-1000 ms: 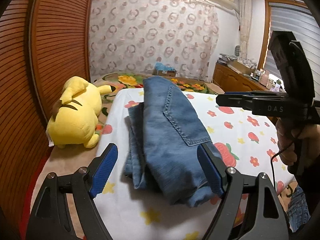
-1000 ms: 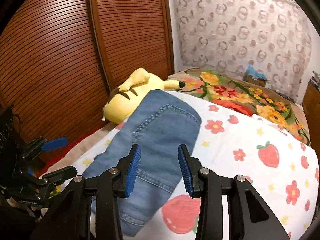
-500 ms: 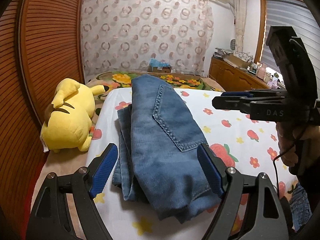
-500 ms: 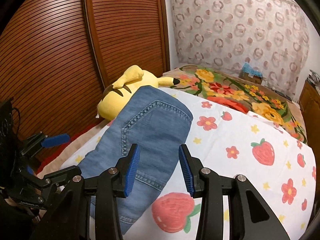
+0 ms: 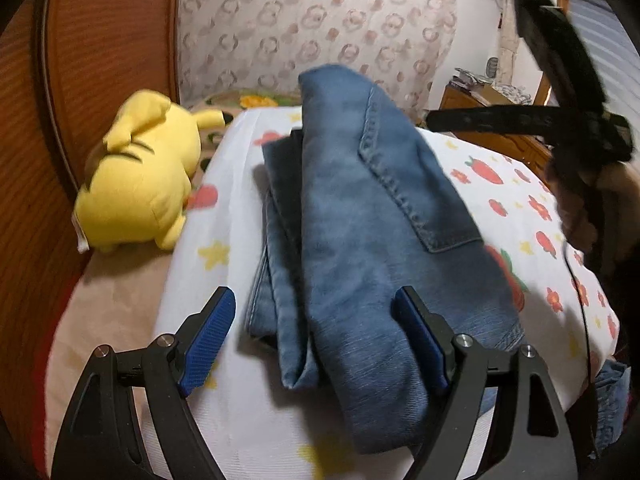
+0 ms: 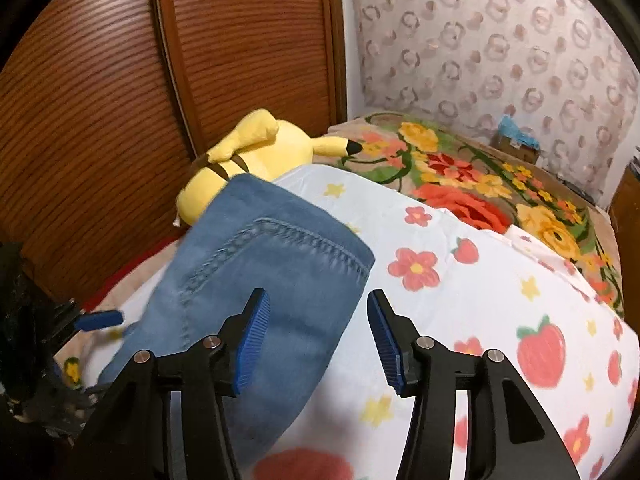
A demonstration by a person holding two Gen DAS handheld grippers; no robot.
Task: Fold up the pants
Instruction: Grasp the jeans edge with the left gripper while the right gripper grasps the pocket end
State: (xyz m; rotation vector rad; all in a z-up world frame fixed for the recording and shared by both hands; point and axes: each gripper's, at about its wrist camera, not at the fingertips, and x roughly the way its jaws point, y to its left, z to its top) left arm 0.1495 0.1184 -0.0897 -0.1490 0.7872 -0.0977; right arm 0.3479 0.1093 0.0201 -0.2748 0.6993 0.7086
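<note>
The folded pants [image 5: 360, 240] lay lengthwise on the bed [image 6: 460, 320], long axis running away from both tools. The left tool [image 5: 316, 336], released and wide, straddled the near end. The right tool [image 6: 316, 340], empty, was opening beside the pants' right edge.

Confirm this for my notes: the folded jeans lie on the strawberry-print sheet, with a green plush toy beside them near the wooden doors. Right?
Not quite. The plush toy is yellow, not green, as the left wrist view shows. The rest holds: the folded jeans lie on the strawberry-print sheet, with the toy beside them near the wooden doors.
</note>
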